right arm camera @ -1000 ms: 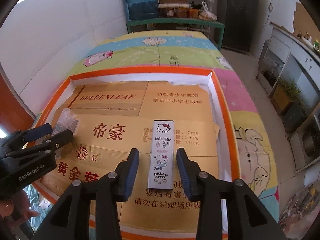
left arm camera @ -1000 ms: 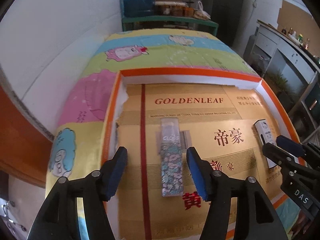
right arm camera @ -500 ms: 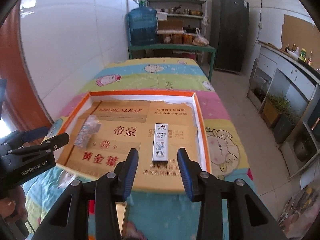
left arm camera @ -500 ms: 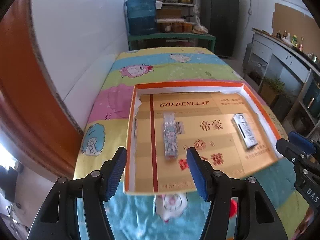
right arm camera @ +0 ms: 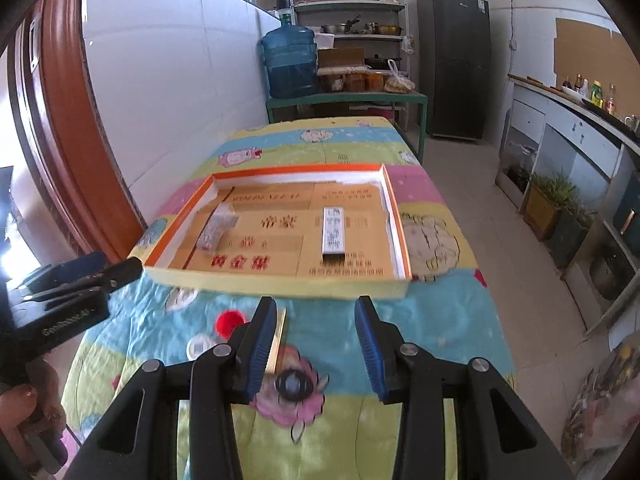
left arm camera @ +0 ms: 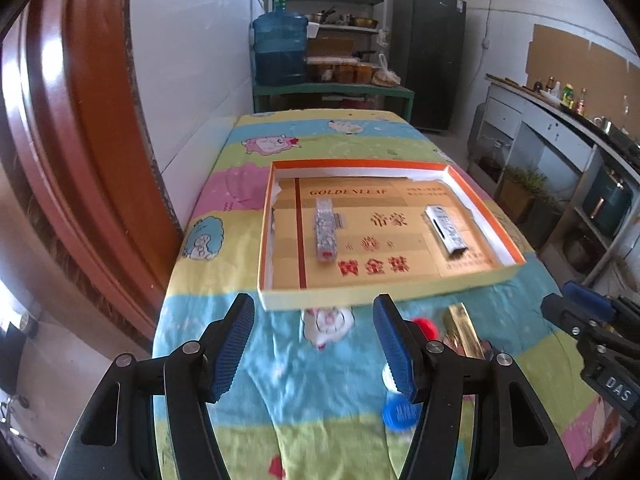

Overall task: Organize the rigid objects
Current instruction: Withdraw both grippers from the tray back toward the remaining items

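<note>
A shallow orange-rimmed tray (left arm camera: 360,294) (right arm camera: 280,282) lined with gold cardboard lies on the cartoon-print cloth. A floral-patterned long box (left arm camera: 326,228) (right arm camera: 218,228) lies in its left half, and a white Hello Kitty box (left arm camera: 446,226) (right arm camera: 334,230) in its right half. My left gripper (left arm camera: 314,312) (right arm camera: 100,272) hovers open before the tray's front edge, nothing between its blue pads. My right gripper (right arm camera: 316,308) (left arm camera: 576,312) is open too, also short of the tray. On the cloth under them lie a gold box (left arm camera: 466,334) (right arm camera: 280,336) and loose caps.
A red cap (left arm camera: 424,326) (right arm camera: 229,320), a blue cap (left arm camera: 400,414), a white cap (right arm camera: 199,346) and a dark round piece (right arm camera: 294,386) lie on the near cloth. A wall and red door frame (left arm camera: 80,160) stand left. Cabinets (right arm camera: 560,148) and potted plants line the right.
Both grippers have drawn back and upward from over the tray. The floral and white boxes stay lying in it. The near cloth with the gold box and caps has come into view.
</note>
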Demonstrator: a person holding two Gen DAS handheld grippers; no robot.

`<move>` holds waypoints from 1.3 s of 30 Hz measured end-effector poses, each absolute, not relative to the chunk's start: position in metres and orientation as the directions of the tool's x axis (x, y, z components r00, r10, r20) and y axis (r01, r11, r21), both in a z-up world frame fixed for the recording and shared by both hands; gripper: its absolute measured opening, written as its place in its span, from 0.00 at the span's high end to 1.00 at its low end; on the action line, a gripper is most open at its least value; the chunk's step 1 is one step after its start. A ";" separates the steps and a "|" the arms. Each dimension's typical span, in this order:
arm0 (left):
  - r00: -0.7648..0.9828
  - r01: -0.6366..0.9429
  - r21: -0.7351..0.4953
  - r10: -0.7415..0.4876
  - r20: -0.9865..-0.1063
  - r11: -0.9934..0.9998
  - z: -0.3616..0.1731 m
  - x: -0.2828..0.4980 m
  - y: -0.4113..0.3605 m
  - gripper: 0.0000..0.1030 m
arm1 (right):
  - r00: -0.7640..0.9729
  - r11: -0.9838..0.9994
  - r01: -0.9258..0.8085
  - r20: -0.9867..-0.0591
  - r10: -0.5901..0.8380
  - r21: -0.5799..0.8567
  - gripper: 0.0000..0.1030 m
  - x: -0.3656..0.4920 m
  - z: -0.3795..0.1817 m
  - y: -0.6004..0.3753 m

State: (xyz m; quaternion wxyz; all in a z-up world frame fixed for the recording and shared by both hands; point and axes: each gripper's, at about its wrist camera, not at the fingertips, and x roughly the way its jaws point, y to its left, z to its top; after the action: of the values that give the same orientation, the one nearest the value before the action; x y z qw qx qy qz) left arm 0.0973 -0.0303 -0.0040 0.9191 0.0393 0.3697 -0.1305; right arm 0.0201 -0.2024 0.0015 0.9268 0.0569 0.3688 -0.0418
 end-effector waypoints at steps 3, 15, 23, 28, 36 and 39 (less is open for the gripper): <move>0.690 0.283 -0.036 -0.230 -0.686 0.958 -0.006 0.078 -0.026 0.38 | 0.713 0.992 0.104 -0.701 -0.022 0.075 0.60 0.004 -0.005 -0.198; 0.686 0.274 -0.058 -0.237 -0.688 0.960 -0.023 0.028 -0.015 0.38 | 0.627 0.995 -0.074 -0.773 0.099 0.067 0.60 -0.066 -0.050 -0.157; 0.699 0.278 -0.065 -0.248 -0.670 0.958 -0.021 0.012 -0.012 0.38 | 0.593 0.989 -0.140 -0.796 0.125 0.051 0.60 -0.090 -0.068 -0.140; 0.691 0.293 -0.067 -0.260 -0.674 0.954 -0.023 0.007 -0.014 0.38 | 0.600 0.990 -0.137 -0.793 0.102 0.024 0.60 -0.084 -0.075 -0.134; 0.662 0.328 -0.084 -0.292 -0.690 0.941 -0.031 0.000 -0.021 0.38 | 0.621 0.986 -0.165 -0.777 0.103 -0.001 0.67 -0.068 -0.076 -0.125; 0.644 0.351 -0.089 -0.309 -0.700 0.932 -0.034 -0.003 -0.028 0.38 | 0.624 0.987 -0.160 -0.773 0.116 0.019 0.70 -0.070 -0.074 -0.128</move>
State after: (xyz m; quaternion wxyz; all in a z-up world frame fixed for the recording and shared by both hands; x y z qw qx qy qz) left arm -0.0026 -0.0282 -0.0345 0.9062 0.0275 0.3806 -0.1820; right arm -0.0697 -0.1282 -0.0744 0.9007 -0.0258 0.4268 0.0768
